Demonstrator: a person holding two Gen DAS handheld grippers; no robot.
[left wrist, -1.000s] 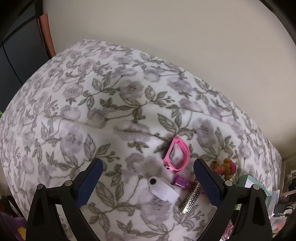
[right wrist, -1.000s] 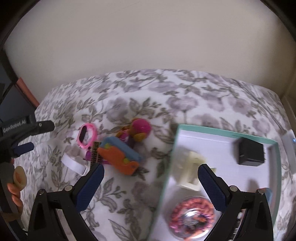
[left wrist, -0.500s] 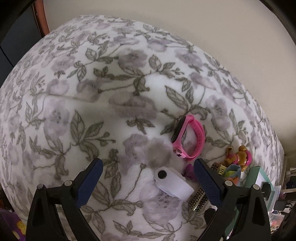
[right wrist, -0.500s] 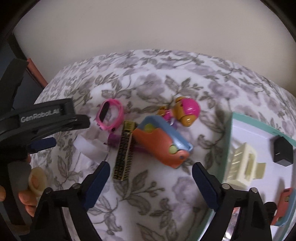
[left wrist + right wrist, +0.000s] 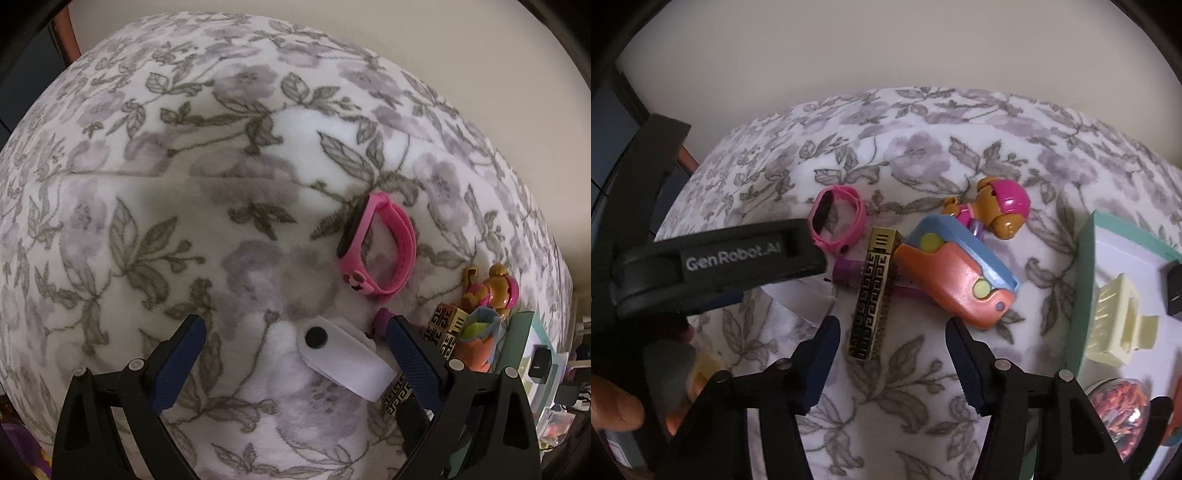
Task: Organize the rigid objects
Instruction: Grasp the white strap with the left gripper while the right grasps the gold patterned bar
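Observation:
On the floral blanket [image 5: 207,206] a white flat piece with a black dot [image 5: 343,358] lies between the fingers of my left gripper [image 5: 295,354], close to the right finger; that gripper is open. A pink watch band [image 5: 376,247] lies beyond it. My right gripper [image 5: 894,347] hangs over the near end of a gold and black patterned bar [image 5: 875,291]. Its jaws are closing, with the bar's end between them and a gap still on the right side. An orange and blue toy [image 5: 956,273] lies to the right of the bar, and a pink-helmeted toy figure [image 5: 997,206] behind that toy.
A teal-rimmed tray [image 5: 1086,295] at the right holds a cream hair clip [image 5: 1115,325], a black block [image 5: 1174,291] and a round container of orange beads [image 5: 1119,413]. A purple piece [image 5: 849,273] lies under the bar. The left gripper's body [image 5: 720,258] and a hand [image 5: 613,406] fill the right view's left side.
My left gripper has sunk toward the blanket, bringing the white piece between its fingers. My right gripper has swung left from the tray to the patterned bar, and its jaws have narrowed.

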